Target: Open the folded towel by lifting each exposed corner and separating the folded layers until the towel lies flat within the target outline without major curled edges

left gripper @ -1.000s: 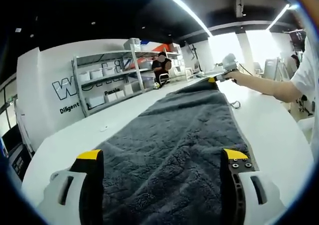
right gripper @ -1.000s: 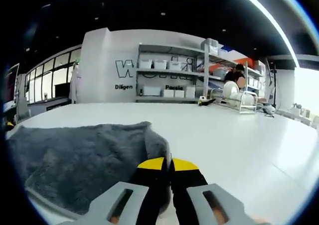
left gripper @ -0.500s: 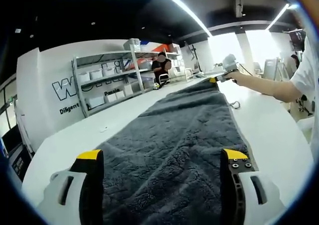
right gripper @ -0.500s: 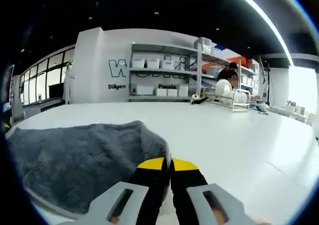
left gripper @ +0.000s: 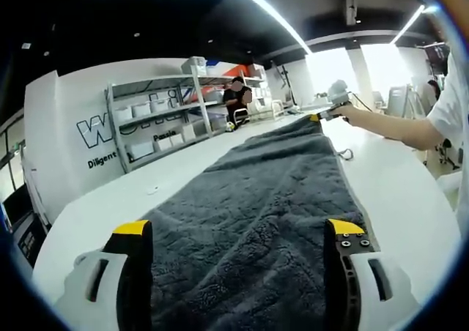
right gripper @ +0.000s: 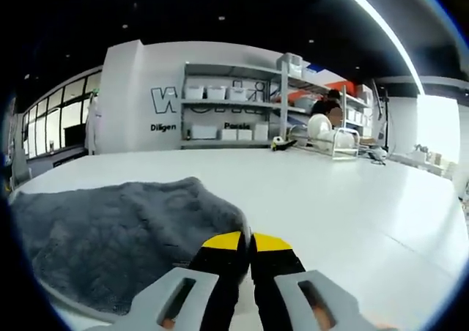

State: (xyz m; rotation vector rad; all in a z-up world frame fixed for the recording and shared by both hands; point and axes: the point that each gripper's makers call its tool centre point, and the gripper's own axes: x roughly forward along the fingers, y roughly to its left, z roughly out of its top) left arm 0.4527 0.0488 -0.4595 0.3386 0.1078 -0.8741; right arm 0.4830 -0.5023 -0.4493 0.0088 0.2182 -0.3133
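A dark grey towel lies stretched along the white table, running away from my left gripper. That gripper is open, its yellow-tipped jaws wide apart over the towel's near end. At the far end, a person's hand holds my right gripper at the towel's far corner. In the right gripper view, the right gripper is shut with the towel's corner pinched at its yellow tips; the cloth spreads off to the left.
Grey shelves with white bins line the back wall, and a person stands by them. A wire rack with plates stands on the table's far side. A small looped cord lies right of the towel.
The right gripper view has swung slightly, so the shelves sit further left. The towel corner stays pinched. The left gripper view has not changed.
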